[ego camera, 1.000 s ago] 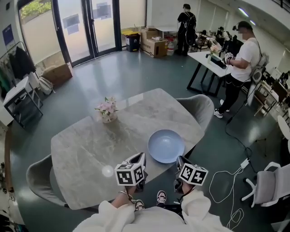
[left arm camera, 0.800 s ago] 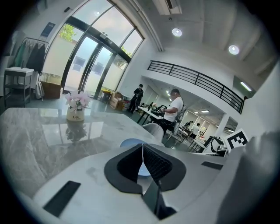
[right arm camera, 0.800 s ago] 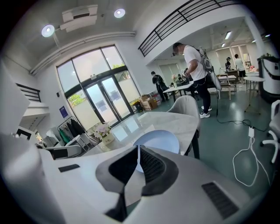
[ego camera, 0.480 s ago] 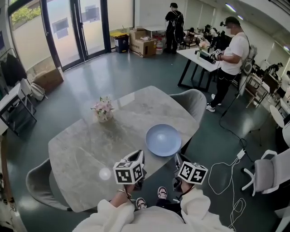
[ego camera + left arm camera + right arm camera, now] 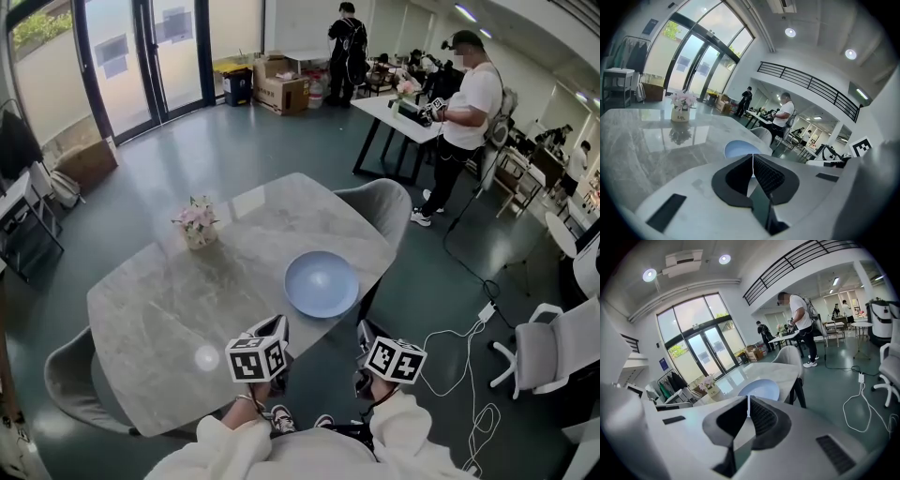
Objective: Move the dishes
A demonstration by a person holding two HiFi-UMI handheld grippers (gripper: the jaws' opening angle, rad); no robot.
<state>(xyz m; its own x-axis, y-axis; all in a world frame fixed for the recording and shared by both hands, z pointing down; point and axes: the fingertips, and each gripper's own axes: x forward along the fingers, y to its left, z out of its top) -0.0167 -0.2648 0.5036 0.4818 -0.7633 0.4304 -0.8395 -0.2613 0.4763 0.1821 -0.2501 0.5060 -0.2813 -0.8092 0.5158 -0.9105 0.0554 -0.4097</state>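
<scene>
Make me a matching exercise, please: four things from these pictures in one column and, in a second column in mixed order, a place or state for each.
Things:
1. blue plate
2. flower pot
3. left gripper
4. grey chair

Places or states:
A. jaws together, nothing between them
B. lies on the table, near its right edge
C. stands beyond the plate, against the table's far edge
D. stands on the table's far left part

Pairs: 1-B, 2-D, 3-A, 4-C
</scene>
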